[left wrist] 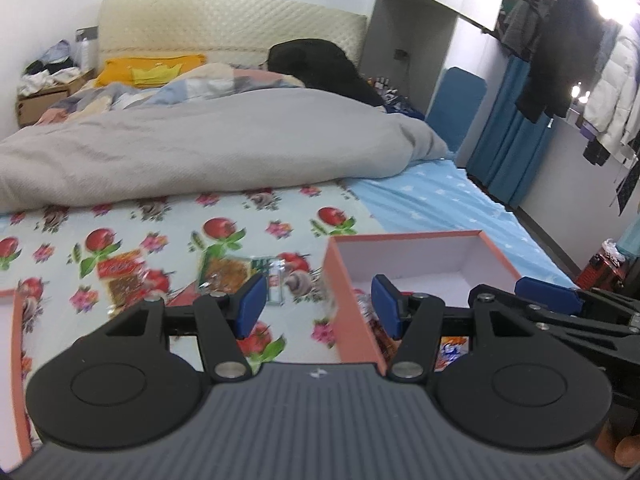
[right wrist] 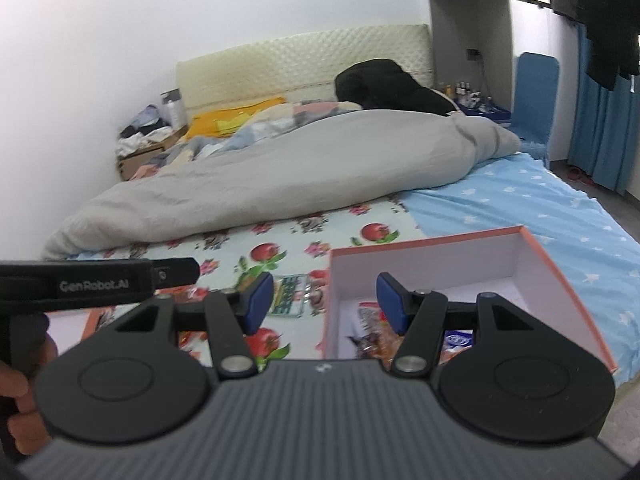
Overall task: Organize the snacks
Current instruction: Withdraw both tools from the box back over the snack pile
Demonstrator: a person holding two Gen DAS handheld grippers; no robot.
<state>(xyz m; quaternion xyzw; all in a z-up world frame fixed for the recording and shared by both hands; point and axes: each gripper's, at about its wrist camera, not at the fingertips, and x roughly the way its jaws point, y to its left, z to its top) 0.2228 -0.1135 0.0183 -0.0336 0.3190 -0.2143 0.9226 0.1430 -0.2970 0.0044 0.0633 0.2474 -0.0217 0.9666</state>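
My left gripper (left wrist: pixel 320 306) is open over the floral cloth, with nothing between its blue pads (left wrist: pixel 256 304). Ahead of it on the cloth lie a red-orange snack packet (left wrist: pixel 120 276), a green-brown packet (left wrist: pixel 228 272) and a small clear pack (left wrist: pixel 276 282). An orange box (left wrist: pixel 344 280) with a white inside stands to the right. My right gripper (right wrist: pixel 325 306) is open and empty above that box's (right wrist: pixel 560 280) near left part. Several snack packets (right wrist: pixel 372 332) and a blue-white packet (right wrist: pixel 458 340) lie in the box. The green packet (right wrist: pixel 290 292) lies just left of the box.
A second orange tray or lid (left wrist: pixel 16 340) lies at the left edge of the cloth. A grey duvet (left wrist: pixel 200 148) is heaped behind on the bed, with a blue star sheet (left wrist: pixel 440 200) to the right. The black housing of the left tool (right wrist: pixel 100 284) and a hand (right wrist: pixel 20 400) show at the left.
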